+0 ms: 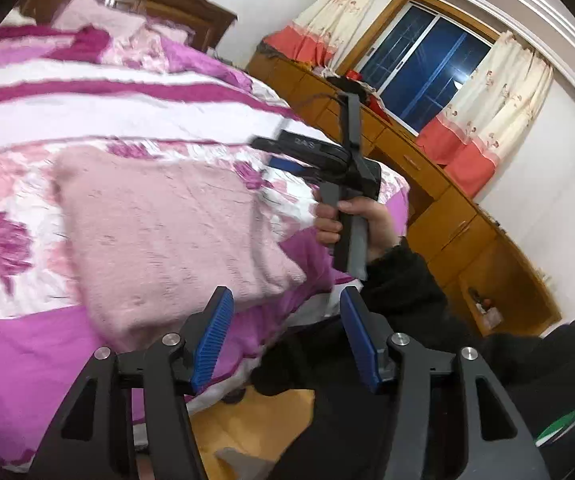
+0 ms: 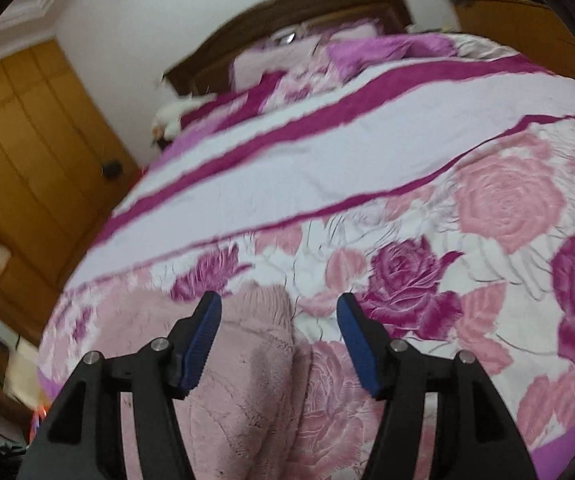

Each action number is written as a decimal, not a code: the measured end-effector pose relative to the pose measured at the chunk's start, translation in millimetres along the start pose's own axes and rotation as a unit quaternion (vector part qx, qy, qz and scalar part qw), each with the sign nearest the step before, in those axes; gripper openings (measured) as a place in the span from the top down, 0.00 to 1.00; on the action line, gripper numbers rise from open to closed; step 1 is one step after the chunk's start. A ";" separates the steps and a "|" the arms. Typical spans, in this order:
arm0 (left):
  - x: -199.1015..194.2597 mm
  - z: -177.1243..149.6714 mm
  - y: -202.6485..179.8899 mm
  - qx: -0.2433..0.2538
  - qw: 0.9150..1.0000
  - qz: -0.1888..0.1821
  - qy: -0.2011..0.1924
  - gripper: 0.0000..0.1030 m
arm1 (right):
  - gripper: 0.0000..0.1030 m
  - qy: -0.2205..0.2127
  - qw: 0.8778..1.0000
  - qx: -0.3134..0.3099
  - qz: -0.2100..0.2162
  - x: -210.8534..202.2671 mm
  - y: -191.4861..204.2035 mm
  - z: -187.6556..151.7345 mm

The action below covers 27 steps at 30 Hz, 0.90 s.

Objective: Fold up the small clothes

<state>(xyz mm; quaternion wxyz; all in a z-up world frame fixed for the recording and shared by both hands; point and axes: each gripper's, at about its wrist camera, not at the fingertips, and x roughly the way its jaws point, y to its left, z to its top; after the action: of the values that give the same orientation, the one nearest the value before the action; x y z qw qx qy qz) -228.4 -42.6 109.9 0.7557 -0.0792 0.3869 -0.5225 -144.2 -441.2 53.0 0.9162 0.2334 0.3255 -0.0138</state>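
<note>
A folded fuzzy pink garment (image 1: 167,232) lies on the bed near its front edge. My left gripper (image 1: 285,300) is open and empty, held off the bed's edge just past the garment's near corner. The right gripper's body (image 1: 327,156) shows in the left wrist view, held in a hand above the garment's right side. In the right wrist view my right gripper (image 2: 279,308) is open and empty, above the garment's corner (image 2: 255,360), not touching it.
The bed (image 2: 367,160) has a floral pink, white and magenta quilt, with pillows by a dark wooden headboard (image 2: 327,4). A wooden desk (image 1: 447,200) runs along the wall under a curtained window (image 1: 427,64). A wooden wardrobe (image 2: 27,140) stands left of the bed.
</note>
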 end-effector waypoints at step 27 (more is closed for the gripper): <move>26.6 -48.5 76.1 -0.039 0.972 0.229 -0.024 0.77 | 0.43 0.046 0.984 -0.141 -0.099 -12.8 109.3 -123.5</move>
<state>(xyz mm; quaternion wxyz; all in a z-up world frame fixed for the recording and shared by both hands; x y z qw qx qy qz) -201.2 -17.9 23.4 0.8607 -0.0304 0.3961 -0.3184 -207.8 -291.5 22.7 0.9179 0.0688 0.3878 -0.0472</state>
